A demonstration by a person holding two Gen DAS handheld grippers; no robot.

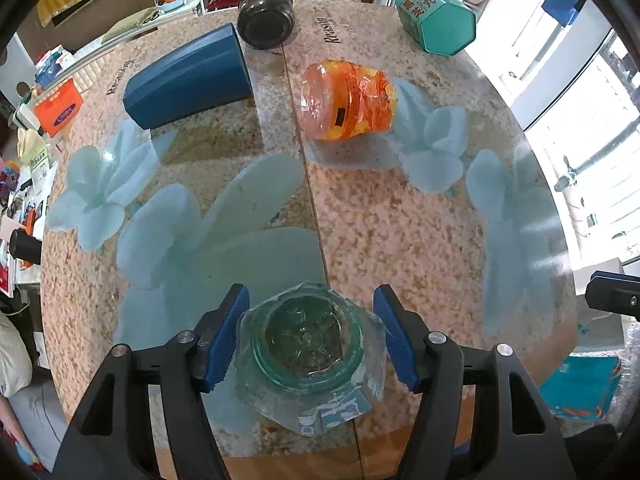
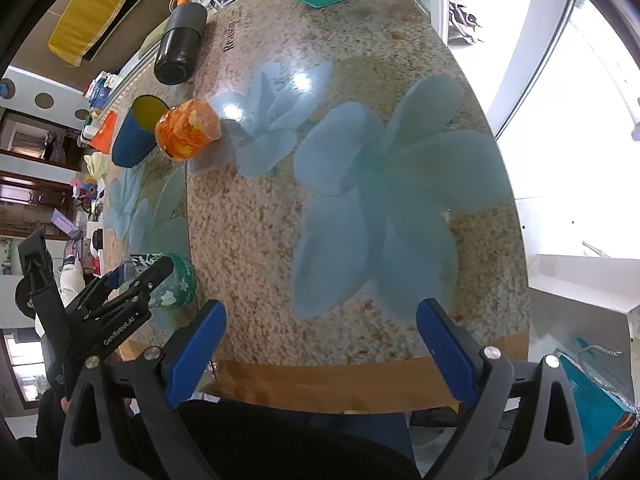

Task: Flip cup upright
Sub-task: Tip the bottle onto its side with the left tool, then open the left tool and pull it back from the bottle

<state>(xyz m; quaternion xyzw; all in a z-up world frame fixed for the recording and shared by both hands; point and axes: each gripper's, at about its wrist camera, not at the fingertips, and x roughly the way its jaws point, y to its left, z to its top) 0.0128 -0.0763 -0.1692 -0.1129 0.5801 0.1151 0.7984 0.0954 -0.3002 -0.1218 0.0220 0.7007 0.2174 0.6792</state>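
A clear green-tinted cup stands near the table's front edge, mouth facing my left wrist camera. My left gripper is open, its blue pads on either side of the cup with a gap on the right. In the right wrist view the same cup shows at the left, behind my left gripper's fingers. My right gripper is open and empty above the front edge of the table.
A round speckled table with pale blue flower prints. On it lie a dark blue cup on its side, an orange jar, a black cylinder and a teal hexagonal tin. Cluttered shelves stand left.
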